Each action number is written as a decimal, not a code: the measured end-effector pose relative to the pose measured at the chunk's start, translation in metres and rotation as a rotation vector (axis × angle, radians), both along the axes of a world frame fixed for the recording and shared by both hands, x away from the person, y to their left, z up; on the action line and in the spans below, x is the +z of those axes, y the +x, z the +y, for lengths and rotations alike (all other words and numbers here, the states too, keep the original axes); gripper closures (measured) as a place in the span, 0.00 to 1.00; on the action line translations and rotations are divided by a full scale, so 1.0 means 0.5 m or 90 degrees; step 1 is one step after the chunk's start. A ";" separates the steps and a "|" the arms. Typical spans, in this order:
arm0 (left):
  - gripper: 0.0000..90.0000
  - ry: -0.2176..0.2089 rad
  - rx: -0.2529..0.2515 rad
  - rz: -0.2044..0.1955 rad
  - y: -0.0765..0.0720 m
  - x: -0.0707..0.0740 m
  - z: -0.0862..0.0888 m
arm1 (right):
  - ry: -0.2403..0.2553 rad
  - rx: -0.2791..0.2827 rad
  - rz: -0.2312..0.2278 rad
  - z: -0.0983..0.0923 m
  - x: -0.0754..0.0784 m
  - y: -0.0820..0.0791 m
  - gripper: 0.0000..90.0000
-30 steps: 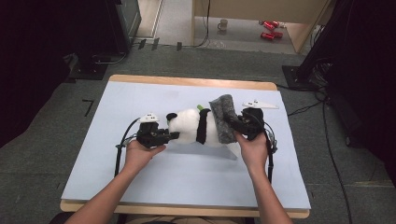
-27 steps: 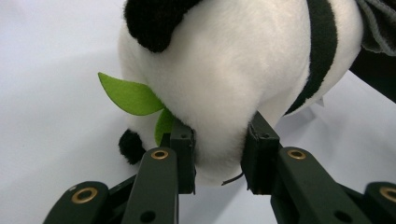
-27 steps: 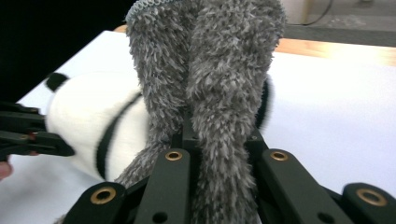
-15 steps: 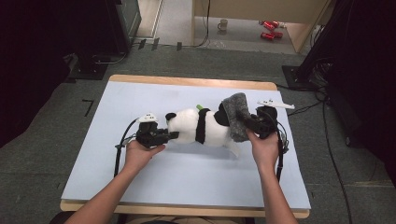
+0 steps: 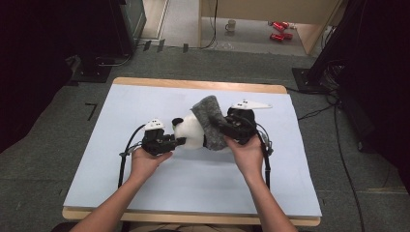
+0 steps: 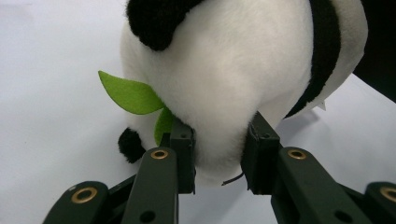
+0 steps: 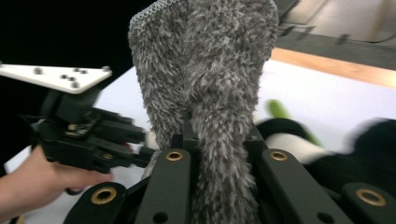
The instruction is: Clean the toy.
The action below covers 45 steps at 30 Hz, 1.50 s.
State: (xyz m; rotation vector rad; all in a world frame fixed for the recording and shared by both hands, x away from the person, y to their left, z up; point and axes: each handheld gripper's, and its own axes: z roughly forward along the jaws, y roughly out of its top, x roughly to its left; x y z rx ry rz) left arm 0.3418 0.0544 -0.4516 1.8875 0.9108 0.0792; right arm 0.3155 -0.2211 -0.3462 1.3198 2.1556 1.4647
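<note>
Panda plush (image 5: 191,131) on white tabletop (image 5: 145,104); left gripper (image 5: 178,141) clamps it, right gripper (image 5: 221,129) clamps grey cloth (image 5: 209,116); green carpet (image 5: 58,125).

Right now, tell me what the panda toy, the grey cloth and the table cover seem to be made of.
Panda toy: short, soft plush, probably synthetic; it dents between the left gripper's fingers. Its leaf: flat green felt, by the look. Grey cloth: shaggy fleece with a knitted edge. Table cover: smooth, matte, pale sheet; paper or plastic, can't tell.
</note>
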 end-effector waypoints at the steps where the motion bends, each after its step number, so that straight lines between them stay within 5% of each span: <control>1: 0.78 0.000 0.000 0.000 0.000 0.000 0.000 | -0.001 0.012 0.002 0.015 -0.003 0.002 0.89; 9: 0.78 0.005 0.009 -0.016 -0.016 0.001 -0.004 | -0.016 0.075 0.010 0.096 -0.023 -0.001 0.88; 12: 0.78 0.014 0.008 -0.047 -0.026 0.005 -0.012 | -0.028 0.083 0.033 0.115 -0.051 0.009 0.88; 14: 0.78 0.025 0.010 -0.042 -0.028 0.005 -0.016 | -0.031 0.075 0.044 0.113 -0.074 0.018 0.88; 16: 0.78 0.023 0.008 -0.037 -0.025 0.003 -0.014 | -0.015 0.071 0.048 0.101 -0.089 0.024 0.88; 22: 0.78 0.014 0.014 -0.011 -0.012 0.001 -0.007 | -0.069 0.037 0.028 0.075 -0.079 0.025 0.88; 25: 0.78 0.012 0.013 -0.001 -0.005 -0.001 -0.001 | -0.095 -0.016 0.022 0.039 -0.077 0.029 0.88; 28: 0.78 0.002 0.006 -0.002 0.000 0.001 -0.003 | -0.067 -0.043 0.029 -0.003 -0.073 0.034 0.88; 43: 0.78 -0.013 -0.026 0.039 0.040 -0.003 0.014 | -0.049 -0.135 0.033 -0.124 -0.060 0.025 0.88; 45: 0.77 -0.008 -0.034 0.032 0.043 -0.003 0.015 | -0.012 -0.128 0.058 -0.145 -0.076 0.030 0.88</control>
